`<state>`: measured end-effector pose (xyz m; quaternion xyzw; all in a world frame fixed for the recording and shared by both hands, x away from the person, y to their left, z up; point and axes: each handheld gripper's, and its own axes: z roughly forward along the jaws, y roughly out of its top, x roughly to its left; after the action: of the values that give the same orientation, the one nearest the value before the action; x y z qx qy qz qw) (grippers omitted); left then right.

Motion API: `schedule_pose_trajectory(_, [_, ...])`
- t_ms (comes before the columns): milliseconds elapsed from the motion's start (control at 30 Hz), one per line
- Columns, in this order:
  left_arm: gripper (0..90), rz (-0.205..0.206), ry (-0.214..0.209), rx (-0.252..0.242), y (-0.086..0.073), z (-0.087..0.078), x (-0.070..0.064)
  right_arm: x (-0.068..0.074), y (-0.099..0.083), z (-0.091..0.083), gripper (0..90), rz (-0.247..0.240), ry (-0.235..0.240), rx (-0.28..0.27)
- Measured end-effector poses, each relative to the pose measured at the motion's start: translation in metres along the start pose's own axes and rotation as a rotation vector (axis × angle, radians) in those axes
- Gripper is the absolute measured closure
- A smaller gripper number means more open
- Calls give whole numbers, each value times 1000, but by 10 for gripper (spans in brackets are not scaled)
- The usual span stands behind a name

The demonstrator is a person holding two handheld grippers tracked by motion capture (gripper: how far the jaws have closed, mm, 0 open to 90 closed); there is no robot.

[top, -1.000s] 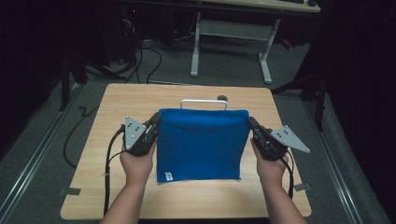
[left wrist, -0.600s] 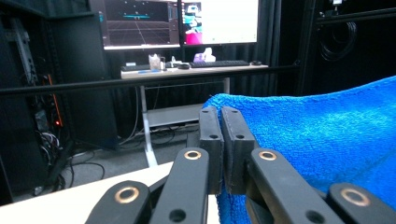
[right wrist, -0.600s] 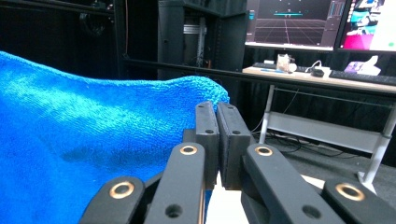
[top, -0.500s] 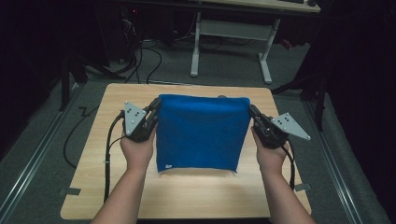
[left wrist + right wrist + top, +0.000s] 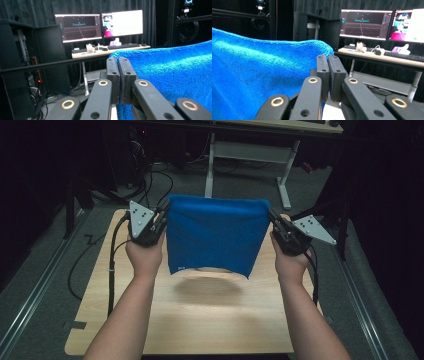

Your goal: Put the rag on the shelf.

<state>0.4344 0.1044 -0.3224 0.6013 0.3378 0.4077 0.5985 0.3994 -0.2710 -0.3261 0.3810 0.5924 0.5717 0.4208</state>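
Observation:
A blue towel (image 5: 215, 234) hangs in the air above the wooden table (image 5: 200, 320), stretched between both grippers. My left gripper (image 5: 164, 214) is shut on its upper left corner, and my right gripper (image 5: 272, 218) is shut on its upper right corner. The towel's lower edge hangs free above the tabletop and casts a shadow there. A small white label sits at its lower left corner. In the left gripper view the jaws (image 5: 118, 62) pinch the towel (image 5: 170, 72) edge. In the right gripper view the jaws (image 5: 328, 60) clamp the towel (image 5: 257, 72) corner.
A white-legged desk (image 5: 250, 150) stands beyond the table on the grey floor. Cables (image 5: 115, 260) trail off the table's left side. Monitors (image 5: 100, 25) and a keyboard sit on a far desk. A dark rack (image 5: 22, 67) stands at the left.
Both grippers rose and moved away from me, lifting the towel off the table. It lay flat a second ago and now hangs free.

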Motion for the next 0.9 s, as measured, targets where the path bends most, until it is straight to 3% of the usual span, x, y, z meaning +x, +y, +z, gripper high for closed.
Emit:
schedule_pose_trajectory(267, [884,26,4,26,1,32,5,-15,12,24,885,-7,-30,1])
schedule_pose_trajectory(600, [883,43,11,120,-16,69,9,-31,-4,50,884,4,-50,66])
schedule_pose_trajectory(900, [883,62,11,194,-37,89,14,-40,-23,72,884,-13,-64,148])
